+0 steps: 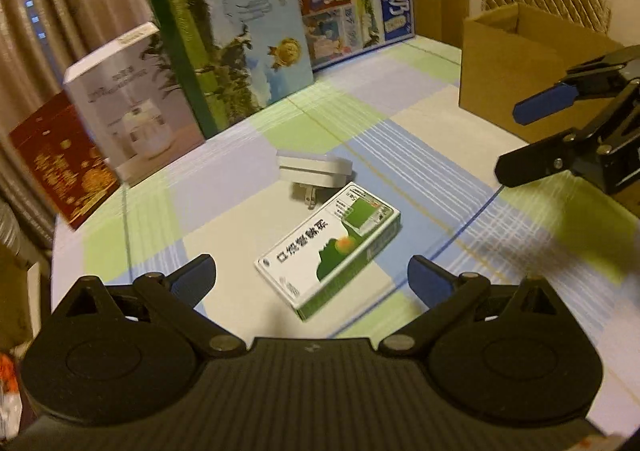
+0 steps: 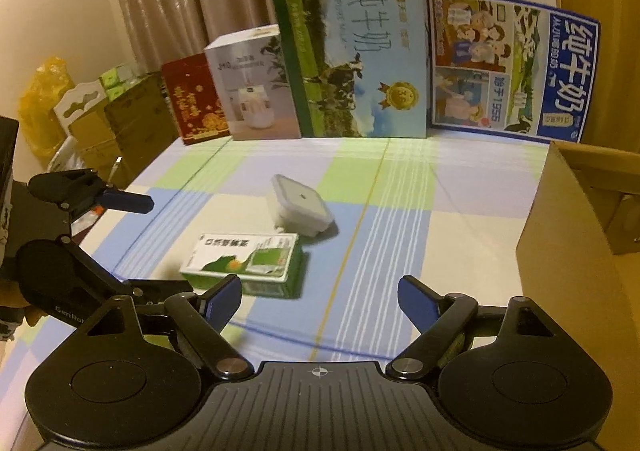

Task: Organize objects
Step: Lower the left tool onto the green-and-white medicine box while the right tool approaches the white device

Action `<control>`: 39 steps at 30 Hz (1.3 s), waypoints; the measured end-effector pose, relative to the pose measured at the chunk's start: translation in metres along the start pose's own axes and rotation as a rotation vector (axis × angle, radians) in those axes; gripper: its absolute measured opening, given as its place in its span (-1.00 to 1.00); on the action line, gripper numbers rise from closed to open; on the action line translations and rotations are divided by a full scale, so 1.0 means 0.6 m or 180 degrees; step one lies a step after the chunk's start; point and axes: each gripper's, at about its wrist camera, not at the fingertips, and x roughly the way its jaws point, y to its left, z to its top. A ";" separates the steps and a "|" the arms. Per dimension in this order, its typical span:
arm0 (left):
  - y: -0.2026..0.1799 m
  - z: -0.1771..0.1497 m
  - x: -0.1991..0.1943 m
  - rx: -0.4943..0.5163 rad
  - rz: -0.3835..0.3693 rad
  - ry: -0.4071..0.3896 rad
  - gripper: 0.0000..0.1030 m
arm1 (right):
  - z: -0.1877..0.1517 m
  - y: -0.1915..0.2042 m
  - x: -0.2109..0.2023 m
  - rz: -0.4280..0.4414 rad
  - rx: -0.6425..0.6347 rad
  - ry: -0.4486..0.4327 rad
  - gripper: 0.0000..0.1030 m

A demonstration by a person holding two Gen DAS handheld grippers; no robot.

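Left gripper jaws spread, empty; right gripper likewise; cardboard box interior hidden.

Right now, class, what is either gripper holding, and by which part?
Nothing is held. The left gripper and right gripper both stand open above the table, with the green box and white plug lying free.

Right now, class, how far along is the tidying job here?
Done: nothing shows as packed; the carton's inside is hidden. In hand: nothing; left gripper and right gripper are both open and empty. Left: the green box and white plug lie loose on the cloth.
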 end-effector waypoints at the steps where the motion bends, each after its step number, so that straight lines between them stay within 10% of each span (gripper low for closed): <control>1: 0.004 0.004 0.012 0.0059 -0.0047 0.0014 0.93 | 0.002 -0.002 0.007 -0.0010 0.0005 0.0005 0.62; 14: -0.014 0.033 0.128 0.0655 -0.0514 0.0373 0.64 | 0.003 -0.031 0.063 -0.0123 0.0048 0.0140 0.62; 18: -0.015 0.033 0.129 0.0616 -0.0441 0.0426 0.26 | 0.003 -0.030 0.071 -0.0094 0.0047 0.0155 0.62; 39: 0.069 -0.032 0.074 -0.1526 0.0775 0.0151 0.03 | 0.042 -0.008 0.156 0.0303 0.0009 -0.0099 0.63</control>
